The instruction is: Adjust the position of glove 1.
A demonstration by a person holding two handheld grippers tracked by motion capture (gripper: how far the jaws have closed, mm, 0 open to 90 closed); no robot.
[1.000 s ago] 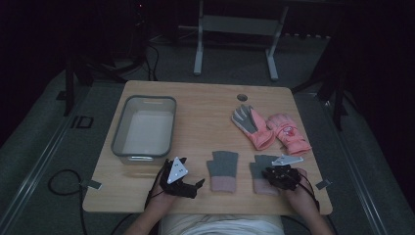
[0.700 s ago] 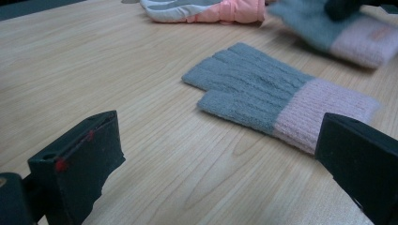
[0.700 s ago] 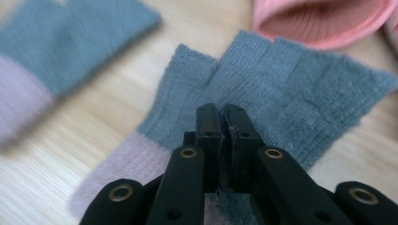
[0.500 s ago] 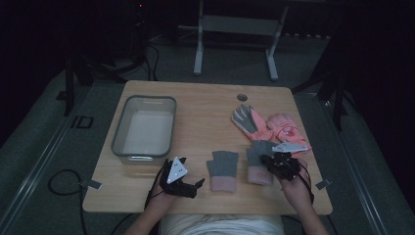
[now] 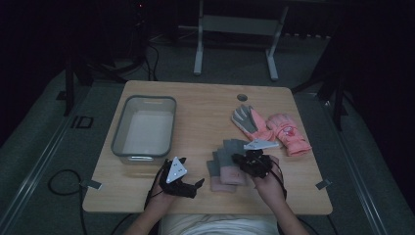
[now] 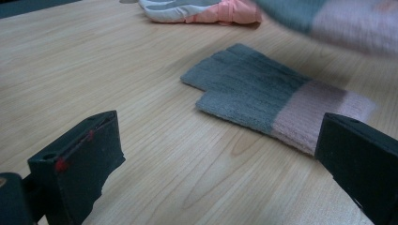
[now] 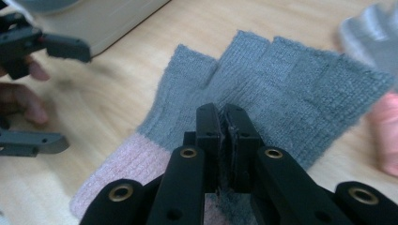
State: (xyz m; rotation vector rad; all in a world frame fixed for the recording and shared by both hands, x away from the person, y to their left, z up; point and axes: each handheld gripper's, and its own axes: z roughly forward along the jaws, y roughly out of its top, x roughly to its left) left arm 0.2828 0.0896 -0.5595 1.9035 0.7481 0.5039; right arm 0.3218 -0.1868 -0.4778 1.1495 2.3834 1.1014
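Two grey knit fingerless gloves with pink cuffs are near the table's front. One glove [image 5: 221, 177] [image 6: 256, 91] lies flat on the wood. My right gripper [image 5: 241, 160] [image 7: 228, 115] is shut on the other glove [image 5: 232, 148] [image 7: 281, 84], pinching its grey fabric and holding it just above and partly over the flat one; it is a blur at the top right of the left gripper view [image 6: 328, 21]. My left gripper [image 5: 192, 171] [image 6: 220, 136] [image 7: 47, 93] rests open on the table to the left of the flat glove, with nothing between its jaws.
A clear plastic bin [image 5: 147, 99] [image 7: 108, 18] stands at the left of the table. A pair of pink ski gloves [image 5: 271, 126] [image 6: 206, 9] lies at the right, beyond the right hand. A round cable hole [image 5: 242, 97] sits near the far edge.
The right gripper has lifted its knit glove off the table and carried it left, over the other knit glove. The left gripper has stayed where it was.
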